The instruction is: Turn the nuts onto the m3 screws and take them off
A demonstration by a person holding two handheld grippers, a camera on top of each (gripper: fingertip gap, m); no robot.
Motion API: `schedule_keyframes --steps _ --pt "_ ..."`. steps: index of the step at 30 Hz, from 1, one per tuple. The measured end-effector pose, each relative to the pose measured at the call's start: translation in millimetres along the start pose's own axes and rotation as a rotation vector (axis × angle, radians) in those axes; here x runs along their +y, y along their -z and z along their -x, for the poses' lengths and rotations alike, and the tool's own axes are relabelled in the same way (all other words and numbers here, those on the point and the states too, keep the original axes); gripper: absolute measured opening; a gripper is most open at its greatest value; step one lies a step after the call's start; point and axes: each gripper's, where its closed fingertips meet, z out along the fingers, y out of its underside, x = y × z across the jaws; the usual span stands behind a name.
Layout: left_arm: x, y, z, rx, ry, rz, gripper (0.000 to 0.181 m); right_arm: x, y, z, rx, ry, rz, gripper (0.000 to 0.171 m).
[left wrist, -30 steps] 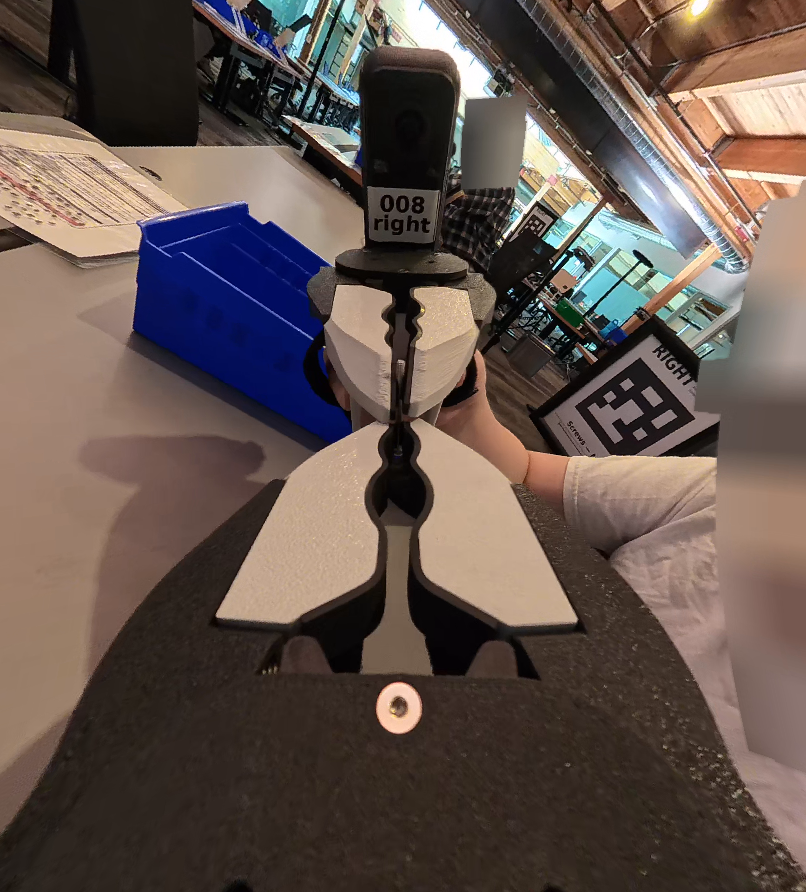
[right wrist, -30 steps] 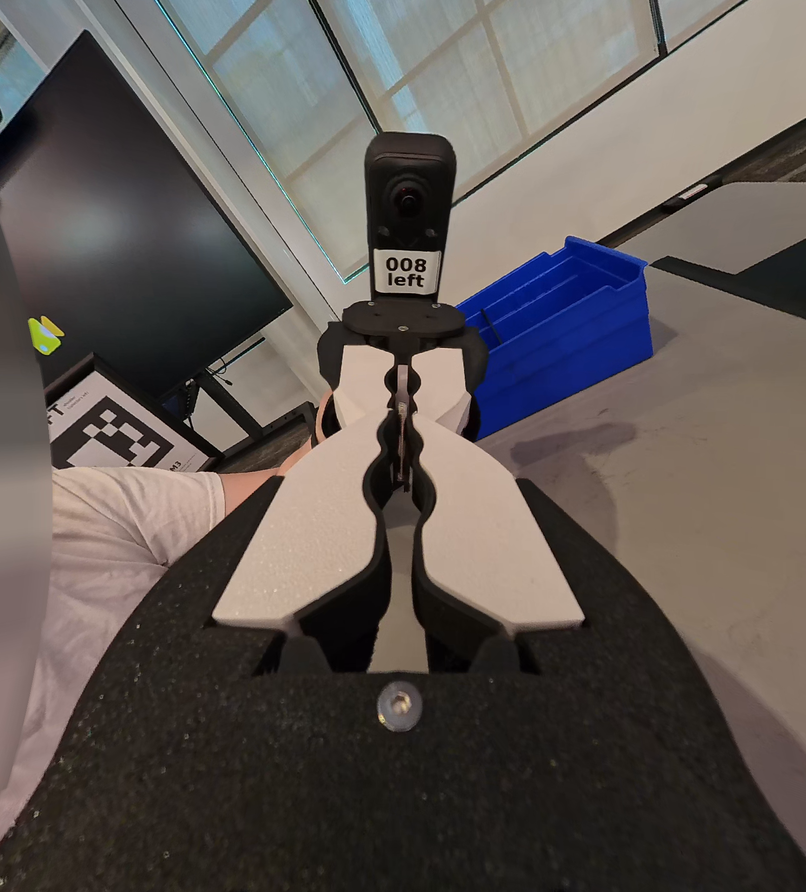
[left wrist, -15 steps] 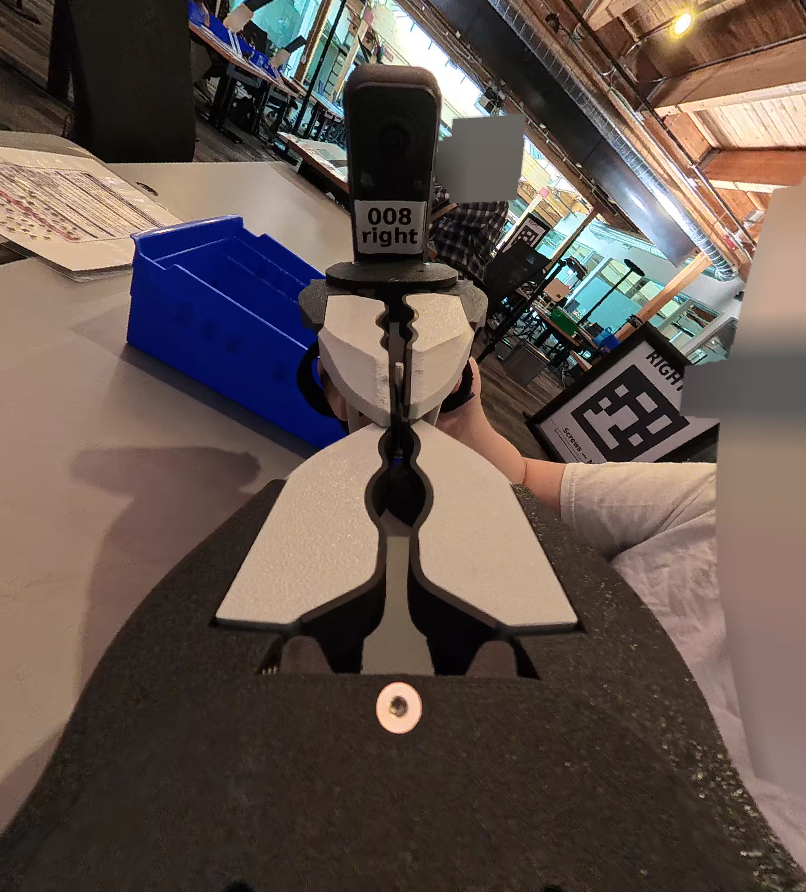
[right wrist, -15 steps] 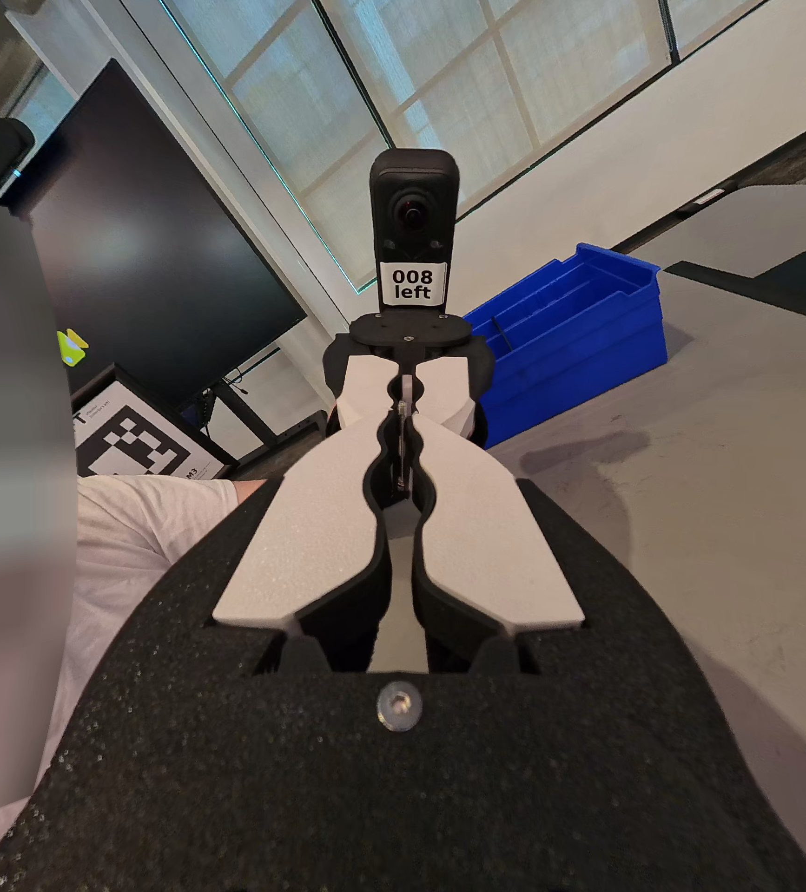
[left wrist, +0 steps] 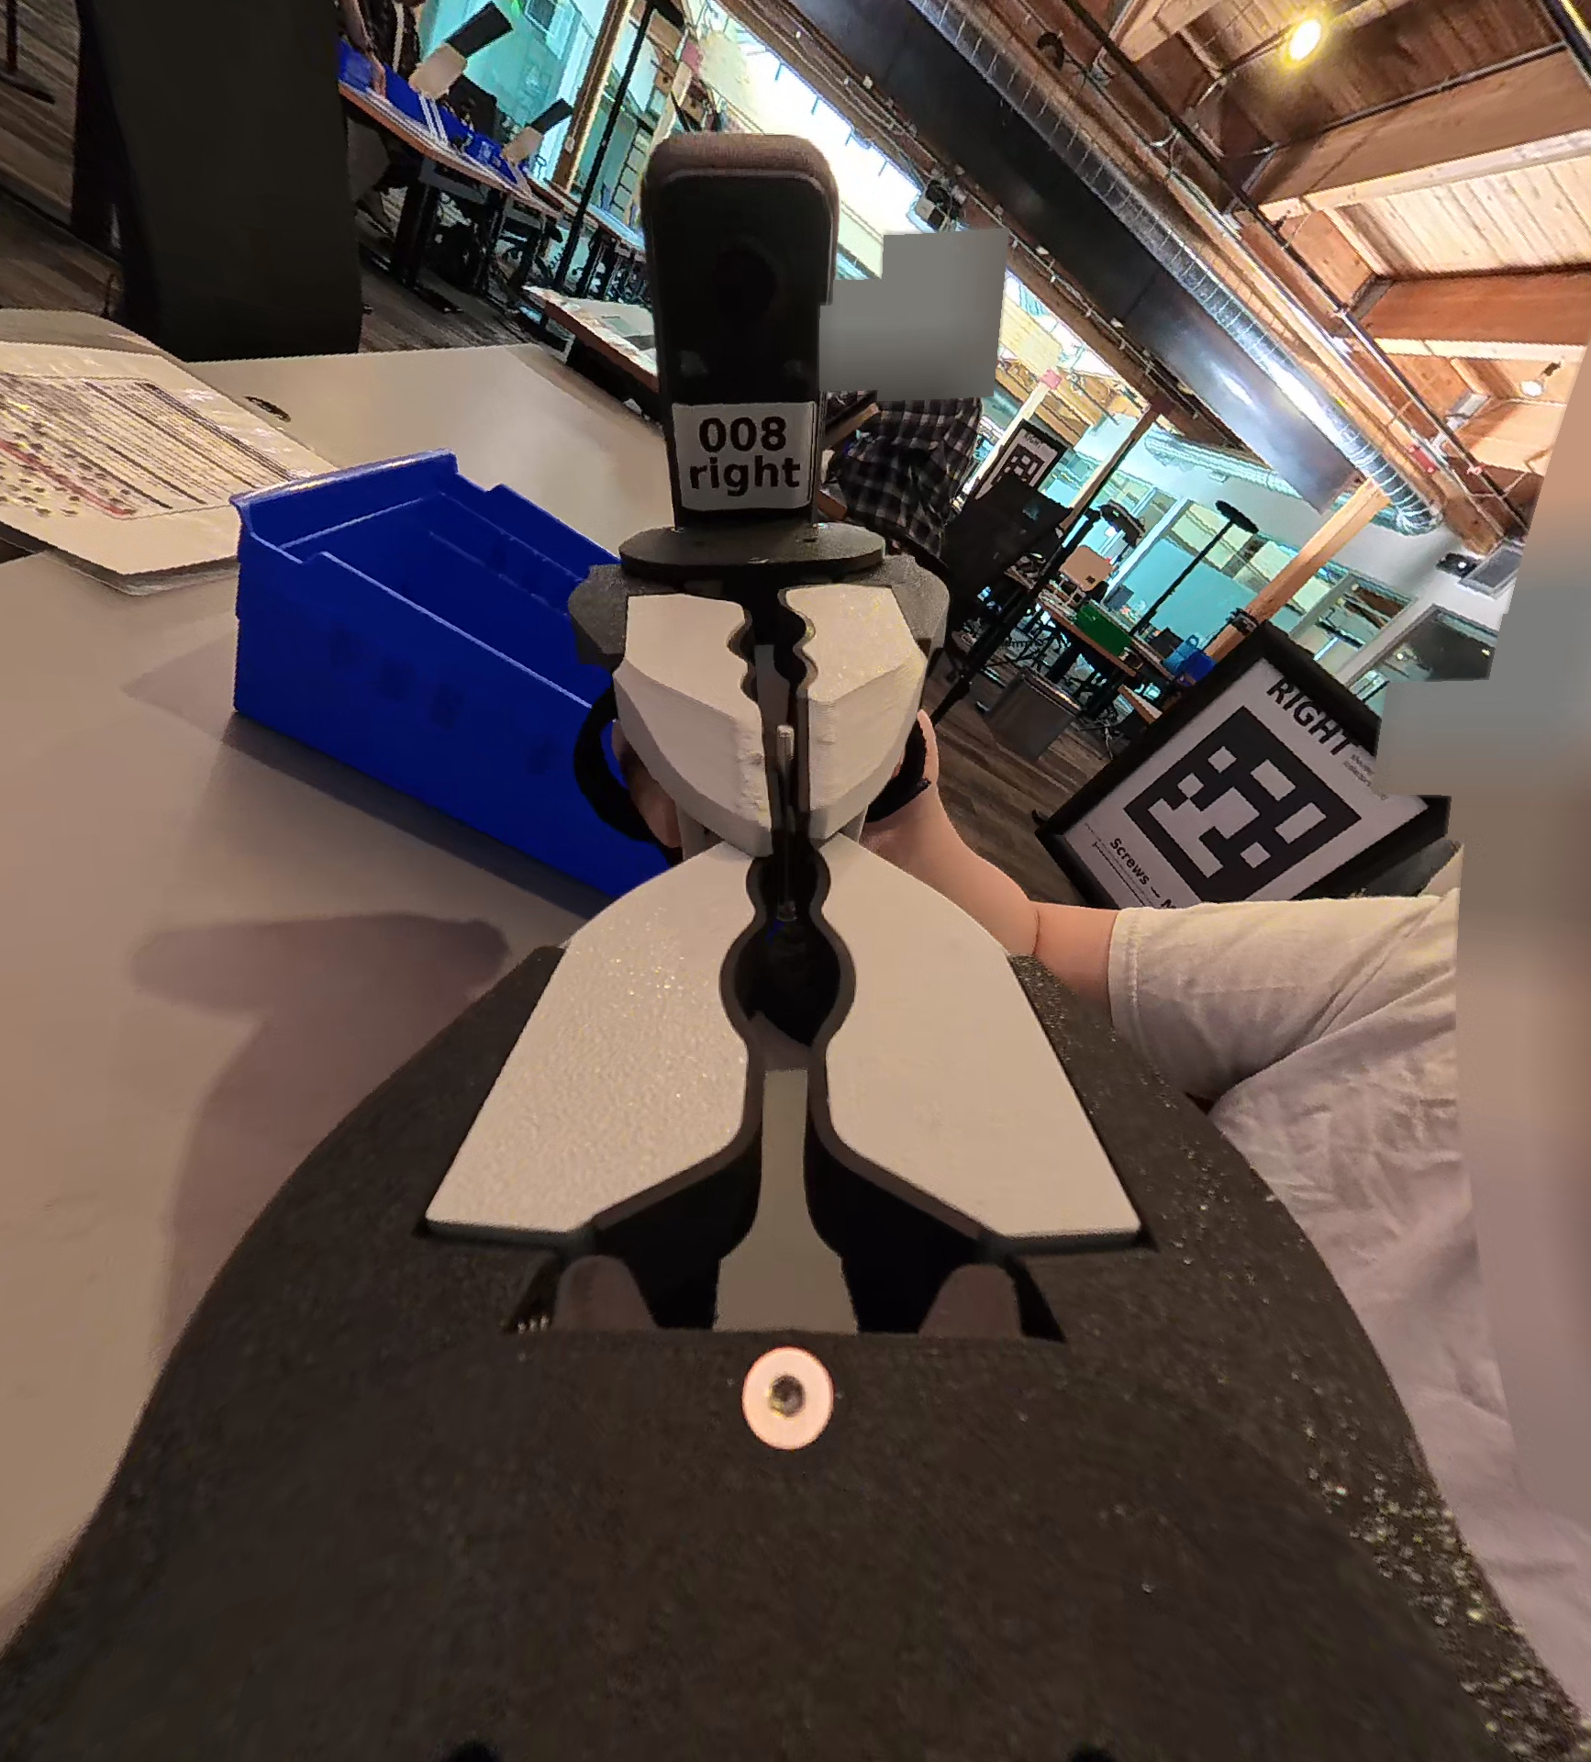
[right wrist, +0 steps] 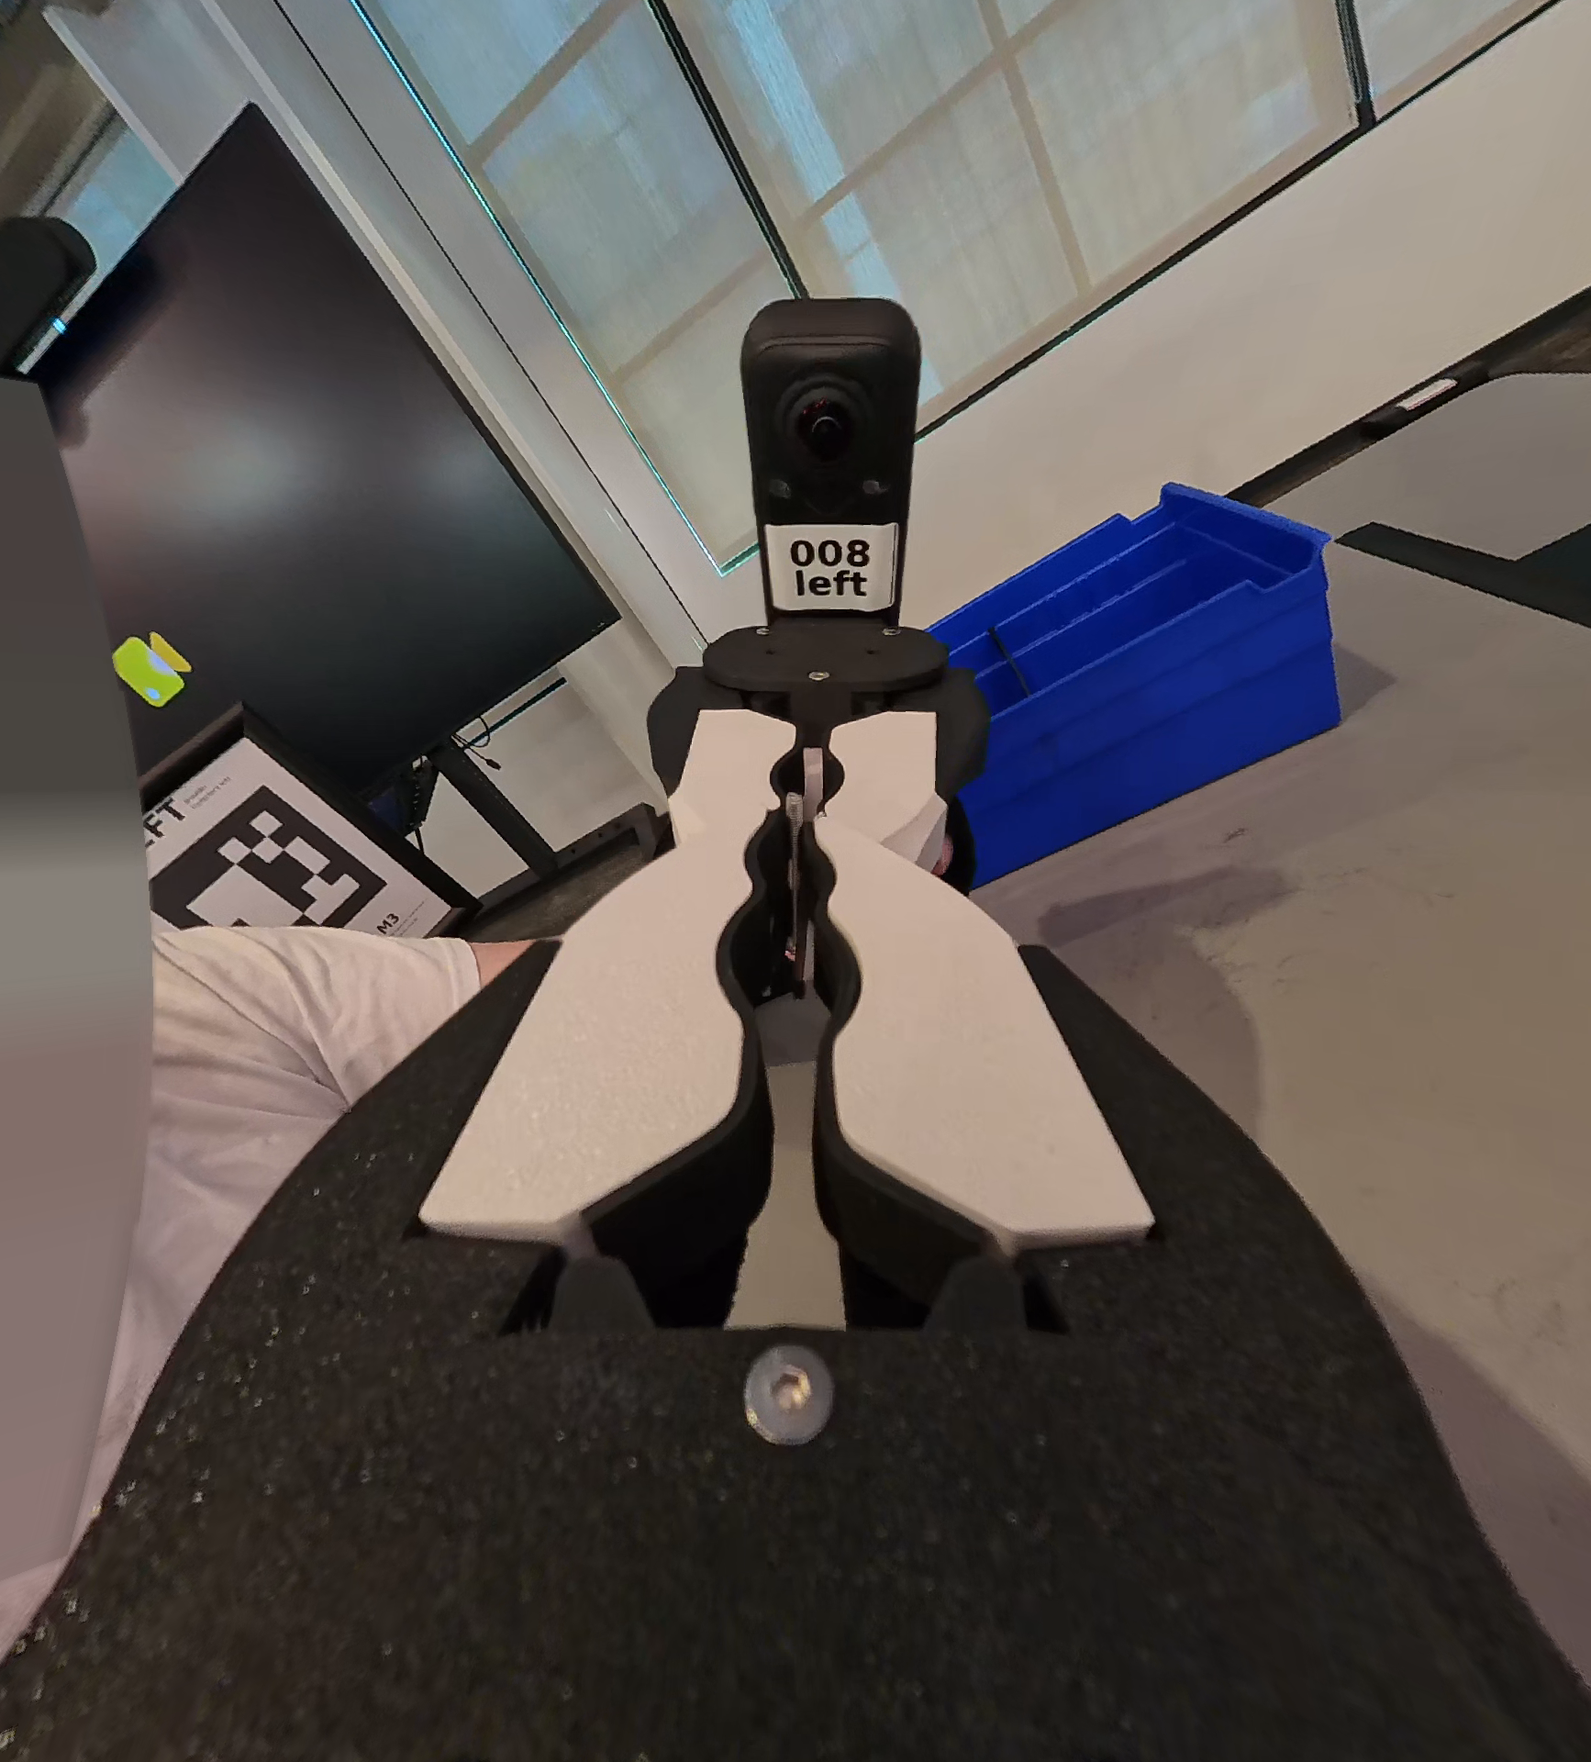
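1. Both views have tilted slightly since a second ago; the blue plastic bin (left wrist: 410, 658) sits lower on the grey table (left wrist: 58, 953).
2. Left gripper (left wrist: 787, 882) is pressed together, tip to tip with the right gripper (left wrist: 777, 763).
3. Thin silver M3 screw (left wrist: 784, 763) is pinched by the right gripper's white fingers (left wrist: 687, 725) (nut too small to tell).

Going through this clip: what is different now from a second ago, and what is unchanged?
Little changed. Both grippers tilted slightly, so the blue bin and table shifted a bit in each view. The left gripper and right gripper stay shut, tip to tip, with the thin screw between them. Nothing was picked up or let go. The bin and the sheet of paper did not move.
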Motion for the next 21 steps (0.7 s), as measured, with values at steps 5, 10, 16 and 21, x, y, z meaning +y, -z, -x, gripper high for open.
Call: schedule_keyframes --steps 5,10,16,21 --pt "-2.2 -0.8 -7.3 -0.002 -0.1 -0.001 0.001 -2.5 0.8 9.7 -0.033 0.071 0.001 0.002" --pt "-6.0 -0.6 -12.2 -0.141 -0.425 0.013 0.001 -6.9 1.0 24.7 -0.033 0.262 -0.002 0.006" --pt "-10.1 0.4 -20.8 -0.209 -0.589 0.01 0.001 -16.1 10.5 39.1 -0.012 0.351 0.006 0.015" --pt "-13.4 2.9 -20.5 -0.308 -0.752 0.013 0.001 -9.3 9.7 40.3 0.05 0.481 0.081 0.01"
